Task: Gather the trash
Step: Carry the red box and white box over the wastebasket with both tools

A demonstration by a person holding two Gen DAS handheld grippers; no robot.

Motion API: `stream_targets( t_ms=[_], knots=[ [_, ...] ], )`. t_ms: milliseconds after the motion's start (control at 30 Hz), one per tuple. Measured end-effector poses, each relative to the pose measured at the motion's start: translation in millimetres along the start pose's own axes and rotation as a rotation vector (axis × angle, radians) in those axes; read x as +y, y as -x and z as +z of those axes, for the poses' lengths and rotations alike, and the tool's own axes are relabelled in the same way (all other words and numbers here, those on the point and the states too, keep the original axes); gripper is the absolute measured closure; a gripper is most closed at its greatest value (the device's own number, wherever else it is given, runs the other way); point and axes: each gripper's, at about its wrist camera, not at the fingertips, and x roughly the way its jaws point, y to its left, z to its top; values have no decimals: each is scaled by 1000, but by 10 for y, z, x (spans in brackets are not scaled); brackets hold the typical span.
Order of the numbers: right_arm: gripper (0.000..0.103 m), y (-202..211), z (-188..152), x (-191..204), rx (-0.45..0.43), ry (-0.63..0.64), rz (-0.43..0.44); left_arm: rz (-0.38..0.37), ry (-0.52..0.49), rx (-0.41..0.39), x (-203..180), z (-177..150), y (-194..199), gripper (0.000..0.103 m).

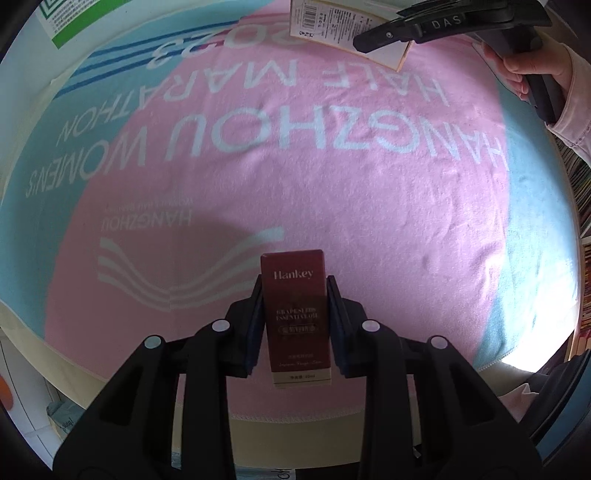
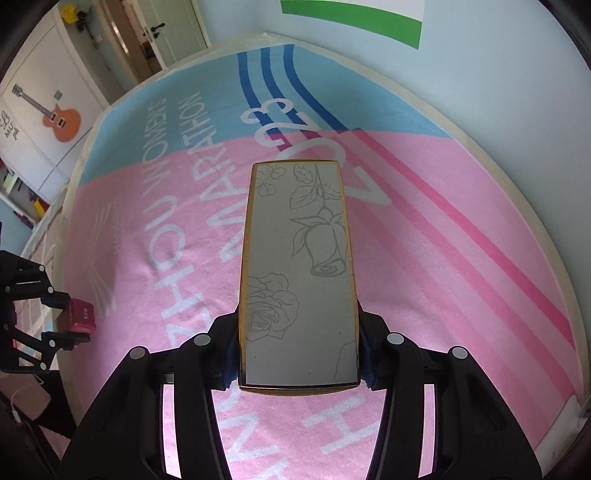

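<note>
My left gripper (image 1: 295, 291) is shut on a small dark red "Hankey" carton (image 1: 295, 314) and holds it above the pink and blue towel (image 1: 369, 206). My right gripper (image 2: 297, 332) is shut on a flat grey box with rose line drawings and a gold edge (image 2: 299, 273), held above the same towel (image 2: 443, 258). The right gripper with its box (image 1: 351, 33) also shows at the top right of the left wrist view. The left gripper with the red carton (image 2: 79, 317) shows at the left edge of the right wrist view.
The towel covers a cream table top (image 2: 491, 162) that stands against a pale blue wall (image 2: 480, 74). A white cabinet with an orange guitar sticker (image 2: 61, 118) and a door (image 2: 173, 33) are far left. Bookshelves (image 1: 583, 221) are at the right.
</note>
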Motion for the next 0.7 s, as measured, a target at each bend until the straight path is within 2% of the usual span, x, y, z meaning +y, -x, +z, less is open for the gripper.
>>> stream_targets(
  t_ms=[400,700],
  knots=[
    [54,353,-287,-28,-33,-97,-45,4,-130,-49,-226,124,159,75],
    [54,586,-662,-15,-45,-231,-115,-39,-283,-67,-344,196,176,75]
  ],
)
